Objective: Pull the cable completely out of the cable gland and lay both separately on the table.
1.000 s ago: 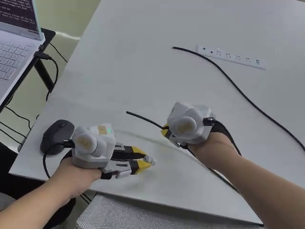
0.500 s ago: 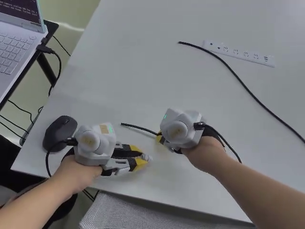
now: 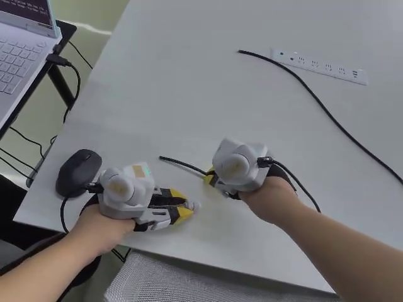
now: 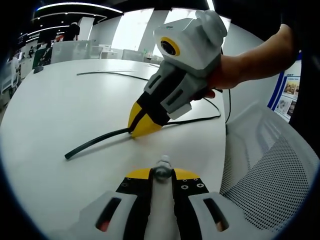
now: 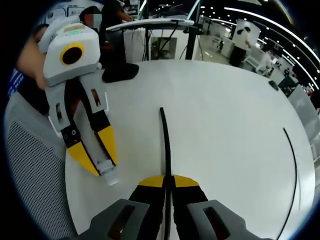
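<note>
Step in hand: laying down, cable already out. Left gripper [image 4: 161, 176] is clenching the small grey cable gland [image 4: 162, 165], right of the black computer mouse [image 3: 79, 171]. Right gripper [image 5: 168, 183] is pinching the thin black cable [image 5: 164, 135], farther right of the mouse. Next move is calling for lowering and releasing the 2 apart.

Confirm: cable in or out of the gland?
Out: cable end lies bare on the table, apart from the gland in the left gripper.

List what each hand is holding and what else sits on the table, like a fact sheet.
Left tool: shut on cable gland
Right tool: shut on black cable
Cable and gland: apart; cable's free end lies on the table
Also on table: mouse, power strip
Beside table: laptop
</note>
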A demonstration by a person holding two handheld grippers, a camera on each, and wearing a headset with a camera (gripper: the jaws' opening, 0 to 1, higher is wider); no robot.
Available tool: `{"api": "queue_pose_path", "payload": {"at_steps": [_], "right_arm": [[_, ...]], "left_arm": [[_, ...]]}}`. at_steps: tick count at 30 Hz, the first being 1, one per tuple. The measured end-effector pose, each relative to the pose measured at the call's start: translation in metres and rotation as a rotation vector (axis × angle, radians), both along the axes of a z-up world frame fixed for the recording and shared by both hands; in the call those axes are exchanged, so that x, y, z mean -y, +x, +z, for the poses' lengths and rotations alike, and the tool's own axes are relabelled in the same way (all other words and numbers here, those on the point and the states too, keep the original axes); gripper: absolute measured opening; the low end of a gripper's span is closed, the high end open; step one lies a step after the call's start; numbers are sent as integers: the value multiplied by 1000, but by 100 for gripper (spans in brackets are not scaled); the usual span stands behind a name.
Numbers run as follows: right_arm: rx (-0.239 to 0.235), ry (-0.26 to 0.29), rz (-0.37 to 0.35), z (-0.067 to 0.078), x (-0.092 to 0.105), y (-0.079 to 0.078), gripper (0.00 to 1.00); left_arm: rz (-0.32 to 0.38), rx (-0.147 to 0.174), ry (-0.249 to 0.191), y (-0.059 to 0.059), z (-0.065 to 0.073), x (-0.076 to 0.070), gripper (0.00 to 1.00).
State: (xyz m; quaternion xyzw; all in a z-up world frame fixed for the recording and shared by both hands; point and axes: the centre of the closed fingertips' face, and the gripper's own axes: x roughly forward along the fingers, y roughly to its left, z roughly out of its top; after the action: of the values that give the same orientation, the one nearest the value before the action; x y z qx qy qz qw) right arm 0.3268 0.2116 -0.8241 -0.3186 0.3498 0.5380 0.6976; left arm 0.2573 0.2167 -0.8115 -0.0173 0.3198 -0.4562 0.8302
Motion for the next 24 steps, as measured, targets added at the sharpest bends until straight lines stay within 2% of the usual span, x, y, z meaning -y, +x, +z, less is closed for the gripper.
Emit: {"api": "queue_pose_path", "payload": {"at_steps": [7,9,14,15,16,20,22,24], "right_arm": [[-9,1,-6,0,0,0,1],[-10,1,-12,1,0,0,3],[-1,0,-3,2,0,-1,7],[-1,5,-6,3,-1,-1,8],[5,13,-5,6,-1,-1,8],[6,34,-13,14,0,0,11],[10,38,-18,20,3,1,12],[12,55,-28,28,6,0,14]], "left_arm": [[13,1,14,0,-2,-1,16],[15,9,22,1,-1,-1,16],[14,6,40,0,-1,0,16],[16,3,42,0,-1,0,16],[16,17,49,0,0,0,16],[40,11,47,2,1,-1,19],[29,19,73,1,2,1,20],[30,21,73,1,4,2,22]]}}
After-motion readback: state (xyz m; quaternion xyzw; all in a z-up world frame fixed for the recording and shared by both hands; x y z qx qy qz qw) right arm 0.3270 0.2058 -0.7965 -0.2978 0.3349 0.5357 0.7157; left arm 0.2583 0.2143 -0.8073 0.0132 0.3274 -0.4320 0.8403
